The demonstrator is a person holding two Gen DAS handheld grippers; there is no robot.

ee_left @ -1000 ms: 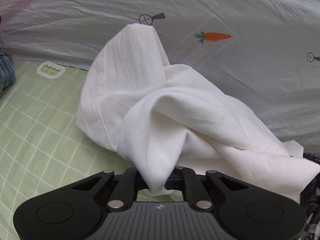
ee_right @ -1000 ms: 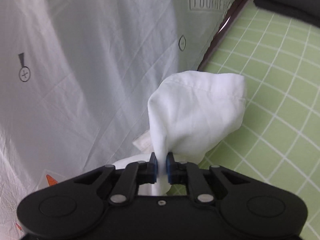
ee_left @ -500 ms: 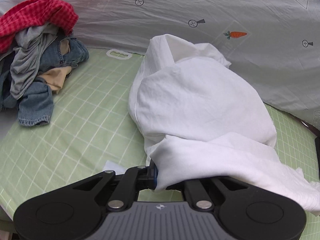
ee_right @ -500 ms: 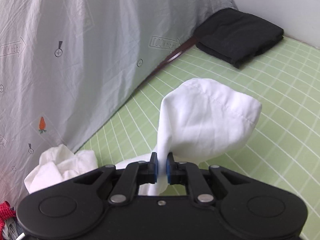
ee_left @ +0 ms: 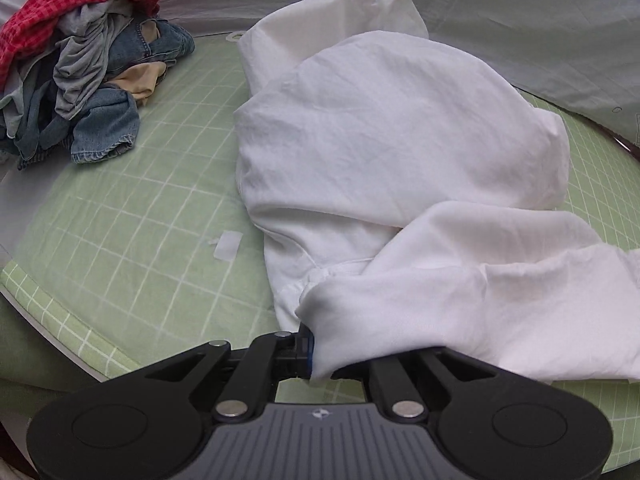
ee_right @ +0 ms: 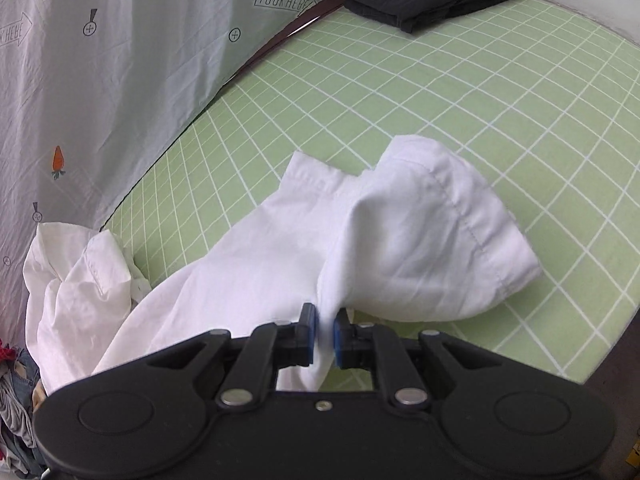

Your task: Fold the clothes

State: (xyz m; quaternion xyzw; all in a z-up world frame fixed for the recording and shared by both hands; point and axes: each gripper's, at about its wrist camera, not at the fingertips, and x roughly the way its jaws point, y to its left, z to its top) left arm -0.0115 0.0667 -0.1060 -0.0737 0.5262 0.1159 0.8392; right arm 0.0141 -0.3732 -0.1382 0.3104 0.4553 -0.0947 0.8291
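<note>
**White garment dragged out onto the green mat**

Since a second ago, both grippers have carried the white garment [ee_left: 392,152] away from the grey printed sheet [ee_right: 100,80]; it now lies partly spread on the green checked mat [ee_right: 460,92], near the pile of unfolded clothes [ee_left: 80,64]. The left gripper [ee_left: 320,354] and right gripper [ee_right: 325,338] each pinch a fold of it, jaws pressed together, angled steeply downward. Keeping the cloth taut between them should lay it flat.
</note>
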